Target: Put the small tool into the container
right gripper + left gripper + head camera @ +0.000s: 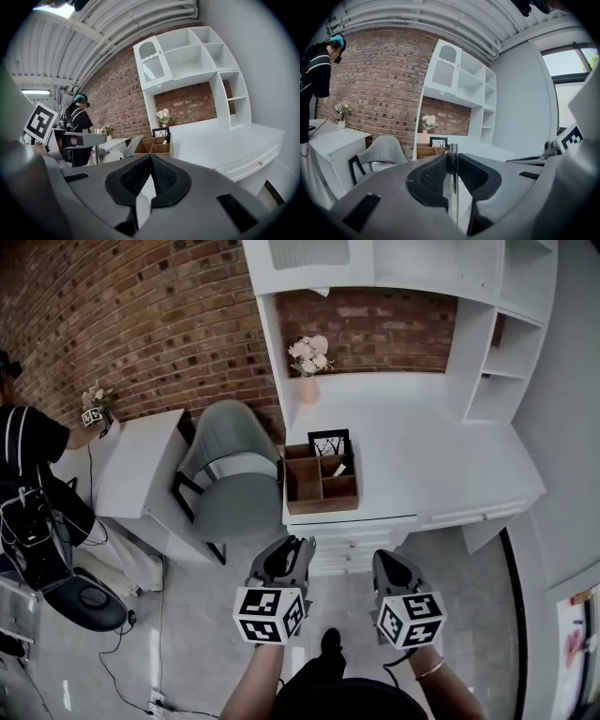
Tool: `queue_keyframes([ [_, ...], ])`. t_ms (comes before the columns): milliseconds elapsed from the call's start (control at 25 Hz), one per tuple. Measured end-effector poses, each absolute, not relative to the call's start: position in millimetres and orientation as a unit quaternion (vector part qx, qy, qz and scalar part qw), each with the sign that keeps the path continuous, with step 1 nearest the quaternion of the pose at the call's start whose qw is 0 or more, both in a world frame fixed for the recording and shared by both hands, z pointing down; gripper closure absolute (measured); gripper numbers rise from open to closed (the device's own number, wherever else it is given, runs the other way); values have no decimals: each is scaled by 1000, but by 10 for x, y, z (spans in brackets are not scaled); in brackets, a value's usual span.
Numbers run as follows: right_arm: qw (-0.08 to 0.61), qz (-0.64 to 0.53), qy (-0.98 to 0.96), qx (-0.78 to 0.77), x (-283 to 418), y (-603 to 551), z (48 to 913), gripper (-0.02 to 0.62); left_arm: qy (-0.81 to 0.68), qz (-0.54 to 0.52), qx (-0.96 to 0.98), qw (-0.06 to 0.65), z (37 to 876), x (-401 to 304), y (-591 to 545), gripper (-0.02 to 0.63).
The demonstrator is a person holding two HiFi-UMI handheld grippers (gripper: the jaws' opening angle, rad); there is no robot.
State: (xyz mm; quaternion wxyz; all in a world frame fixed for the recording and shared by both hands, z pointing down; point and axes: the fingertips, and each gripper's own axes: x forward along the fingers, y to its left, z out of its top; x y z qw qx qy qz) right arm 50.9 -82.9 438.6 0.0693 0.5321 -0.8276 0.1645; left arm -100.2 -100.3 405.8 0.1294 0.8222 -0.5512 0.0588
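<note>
The container is a wooden box with several compartments [298, 482] on the white desk [422, 465], some way ahead of both grippers; it also shows far off as the box [425, 151] and the box [153, 146]. My left gripper [296, 544] is shut on a thin shiny metal tool [453, 185], which stands upright between the black pads [433, 174]. In the head view the tool is hidden. My right gripper [382, 559] hangs beside it, in front of the desk drawers; in the right gripper view the right gripper [150, 157] has its jaws together with nothing in them.
A grey chair [223, 474] stands left of the desk. A framed picture [329, 442] leans behind the box, and a flower vase [308, 367] sits further back under the white shelves [497, 343]. A person [28, 465] works at another white table [131, 465] at left.
</note>
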Motion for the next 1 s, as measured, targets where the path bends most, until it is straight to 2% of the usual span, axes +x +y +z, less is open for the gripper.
queue_keyframes([
  [480,77,180,-810,552,276,-1731,4474,592,-532,54,836,126,3975,-1236,-2065,528],
  [1000,72,182,-810,552,351,-2275,4461,592,-522,43,846,100,3655,-1093,-2764,529],
])
